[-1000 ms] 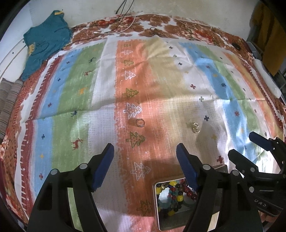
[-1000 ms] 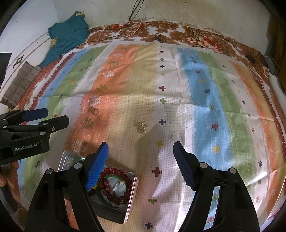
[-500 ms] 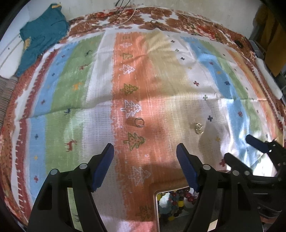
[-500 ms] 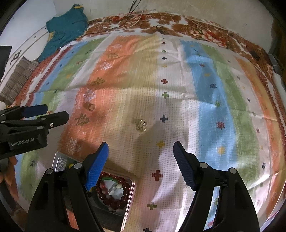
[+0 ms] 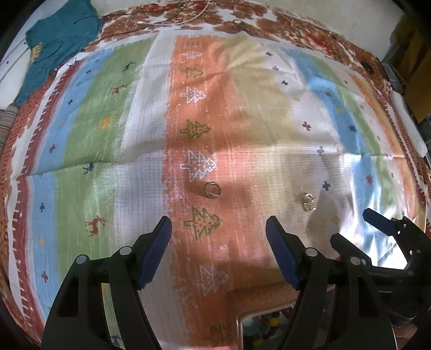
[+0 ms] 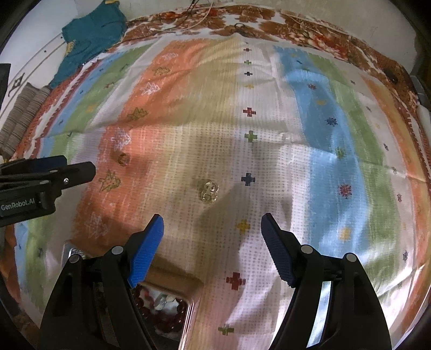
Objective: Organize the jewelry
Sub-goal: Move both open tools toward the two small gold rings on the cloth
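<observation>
A silver ring (image 5: 213,190) lies on the orange stripe of the striped cloth, just ahead of my open, empty left gripper (image 5: 218,231). It also shows in the right wrist view (image 6: 122,158). A small gold piece (image 6: 208,191) lies ahead of my open, empty right gripper (image 6: 212,228); it shows in the left wrist view (image 5: 308,202) too. A metal tin (image 6: 188,312) with red bead bracelets sits below the right gripper's left finger. Its rim (image 5: 238,323) shows at the bottom of the left wrist view, with coloured beads inside.
The striped cloth (image 5: 242,113) covers the surface. A teal garment (image 5: 59,40) lies at the far left corner. Cables (image 6: 194,21) run along the far edge. Grey folded fabric (image 6: 21,113) sits at the left. Each gripper appears in the other's view, the right one (image 5: 358,231) and the left one (image 6: 78,167).
Both grippers have moved forward over the cloth toward the ring and the gold piece. The tin has slid toward the bottom of both views. Both stay open.
</observation>
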Demonstrator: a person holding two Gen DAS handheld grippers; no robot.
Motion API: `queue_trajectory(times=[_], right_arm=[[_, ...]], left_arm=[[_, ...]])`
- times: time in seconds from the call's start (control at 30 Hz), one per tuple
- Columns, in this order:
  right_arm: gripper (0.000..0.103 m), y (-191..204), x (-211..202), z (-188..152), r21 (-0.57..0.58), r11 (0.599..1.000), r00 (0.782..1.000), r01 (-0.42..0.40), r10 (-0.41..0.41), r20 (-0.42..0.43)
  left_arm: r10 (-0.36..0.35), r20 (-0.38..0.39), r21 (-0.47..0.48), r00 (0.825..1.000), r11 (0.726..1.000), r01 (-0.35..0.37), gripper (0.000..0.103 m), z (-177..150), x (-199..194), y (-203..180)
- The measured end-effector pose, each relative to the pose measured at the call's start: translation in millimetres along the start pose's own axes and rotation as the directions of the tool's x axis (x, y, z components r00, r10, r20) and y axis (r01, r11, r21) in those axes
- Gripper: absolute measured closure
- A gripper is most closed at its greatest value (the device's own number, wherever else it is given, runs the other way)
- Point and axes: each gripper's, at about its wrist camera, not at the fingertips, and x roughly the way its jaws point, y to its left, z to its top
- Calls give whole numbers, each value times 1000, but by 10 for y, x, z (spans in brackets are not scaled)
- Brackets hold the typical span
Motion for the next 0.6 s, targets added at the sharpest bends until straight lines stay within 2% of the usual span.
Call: queue_trajectory(times=[0.27,0.5,0.6], right_arm=[[28,-10,212,33,-10,1000,999,13,-13,-39],[28,15,349,76,-16,1000,997,-3,2,-71],[28,41,418,82,-29,1000,996,3,-6,-85]], left_arm=[[36,-36,22,999,999,-35,32,72,236,33],[39,-57,26,998,999,-37,33,142,367,68],[35,-70,31,997,999,-33,38,167,433,62]])
